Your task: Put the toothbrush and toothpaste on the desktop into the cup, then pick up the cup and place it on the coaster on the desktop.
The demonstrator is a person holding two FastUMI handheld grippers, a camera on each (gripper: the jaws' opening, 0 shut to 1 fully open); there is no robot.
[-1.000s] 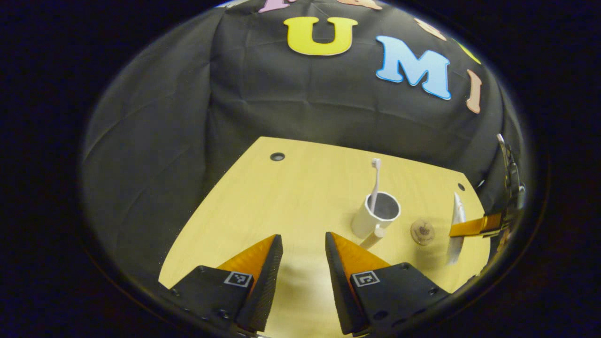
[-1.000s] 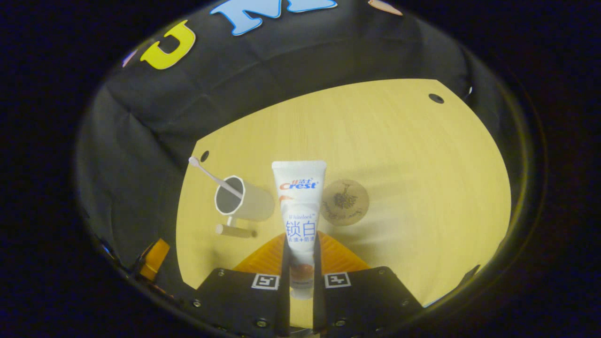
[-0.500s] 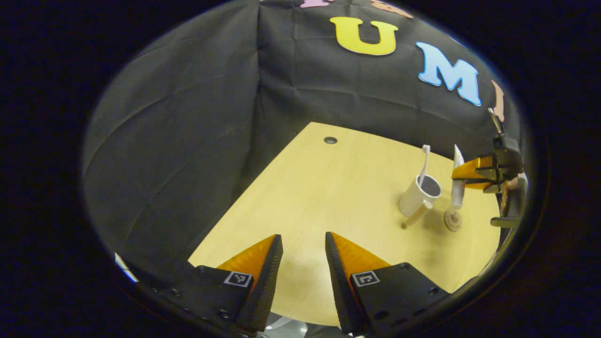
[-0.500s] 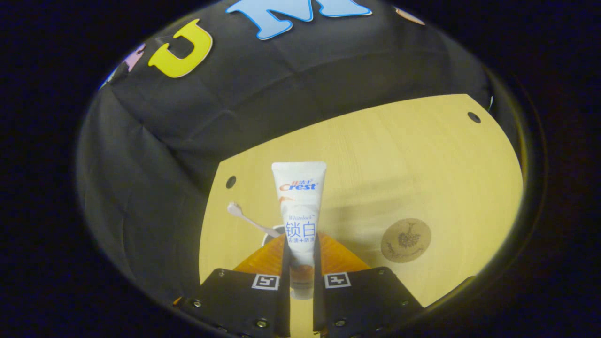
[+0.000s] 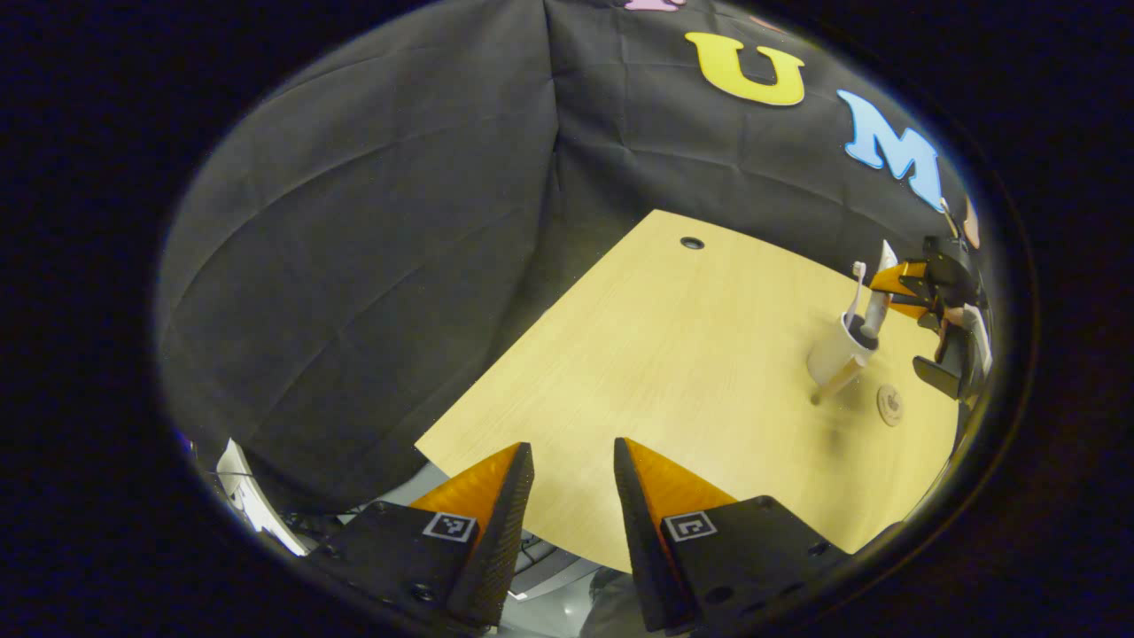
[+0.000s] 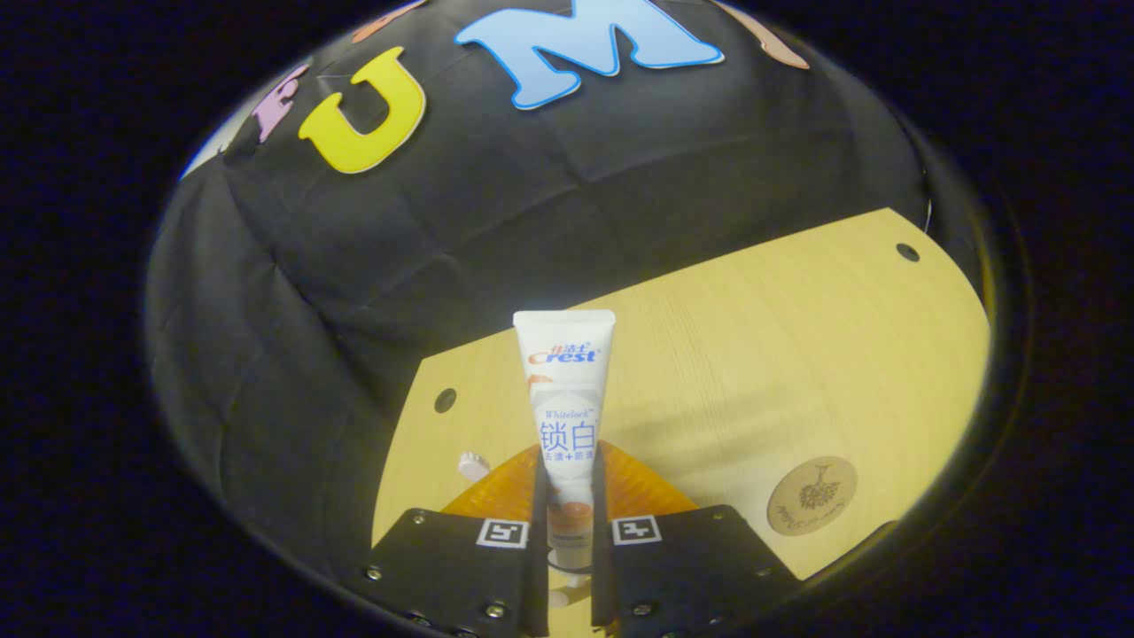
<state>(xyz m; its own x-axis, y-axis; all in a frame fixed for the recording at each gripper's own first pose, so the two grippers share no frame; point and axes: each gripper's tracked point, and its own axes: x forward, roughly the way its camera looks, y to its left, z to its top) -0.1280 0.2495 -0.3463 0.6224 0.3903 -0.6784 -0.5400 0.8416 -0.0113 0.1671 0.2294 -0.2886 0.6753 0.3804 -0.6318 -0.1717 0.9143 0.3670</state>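
Two grippers are at work over the pale wooden desktop (image 5: pixel 691 354). The left gripper (image 5: pixel 571 461) hangs back near the desk's front edge, its orange-faced fingers parted with a clear gap between them and nothing in it. From the left gripper view I can see the white cup (image 5: pixel 835 353) standing upright far off on the desk, its wooden handle pointing down toward the front. The toothbrush (image 5: pixel 854 288) stands in the cup, its head sticking up above the rim. Just beside the cup, toward the front and right, lies the round coaster (image 5: pixel 889 404), flat on the wood and apart from the cup.

Over there the right gripper (image 5: pixel 893 282) holds the toothpaste (image 5: pixel 877 297) above the cup; the lower end of the tube sits at the cup's mouth, though I cannot tell how far in it reaches.

From the right gripper view, the right gripper (image 6: pixel 564 496) has both fingers pressed on the lower part of the toothpaste (image 6: pixel 564 390), which runs straight out between them with its flat crimped end farthest from the camera. The toothbrush (image 6: pixel 473 463) head peeks out just left of the fingers. The coaster (image 6: pixel 811 494), printed with a small plant drawing, lies to the lower right on the desktop (image 6: pixel 753 354).
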